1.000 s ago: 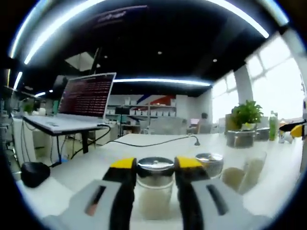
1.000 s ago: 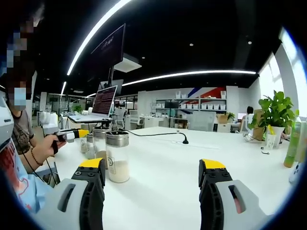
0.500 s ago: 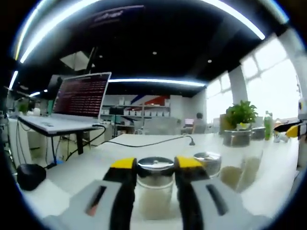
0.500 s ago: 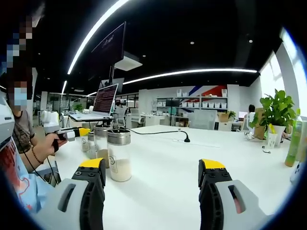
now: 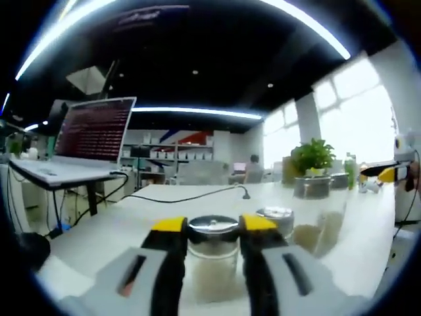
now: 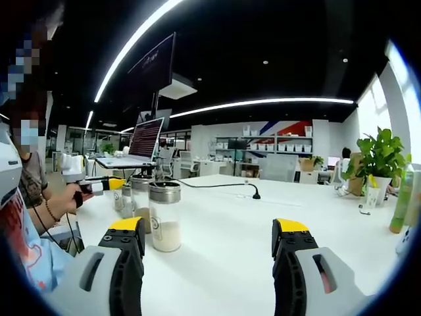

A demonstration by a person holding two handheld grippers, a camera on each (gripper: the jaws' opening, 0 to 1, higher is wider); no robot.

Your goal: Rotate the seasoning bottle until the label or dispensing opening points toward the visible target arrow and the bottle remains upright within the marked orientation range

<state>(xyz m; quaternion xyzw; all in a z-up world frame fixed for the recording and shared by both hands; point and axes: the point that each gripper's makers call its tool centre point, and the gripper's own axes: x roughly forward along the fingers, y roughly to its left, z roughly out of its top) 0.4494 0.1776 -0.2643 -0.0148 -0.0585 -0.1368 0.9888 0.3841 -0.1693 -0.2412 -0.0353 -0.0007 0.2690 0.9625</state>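
A clear seasoning bottle (image 5: 212,271) with a metal lid and pale powder stands upright between my left gripper's (image 5: 212,225) yellow-tipped jaws, which are shut on it. Two more like bottles (image 5: 275,221) (image 5: 314,210) stand just to its right on the white table (image 5: 158,201). In the right gripper view, my right gripper (image 6: 207,227) hovers open over the table, holding nothing. Another bottle (image 6: 164,217) stands ahead of its left jaw. Beyond that bottle, the left gripper (image 6: 99,185) sits in a person's hand (image 6: 62,199) beside further bottles (image 6: 138,197). No arrow mark is visible.
An open laptop (image 5: 92,135) sits on a raised stand at the left, and a black cable (image 5: 197,196) runs across the table. A potted plant (image 6: 376,158) and a green bottle (image 6: 401,197) stand at the far right. The person's body (image 6: 20,250) is close on the left.
The left gripper view's background has slid to the left, so the camera has swung right with the bottle still held in the jaws. The right gripper view is nearly unchanged.
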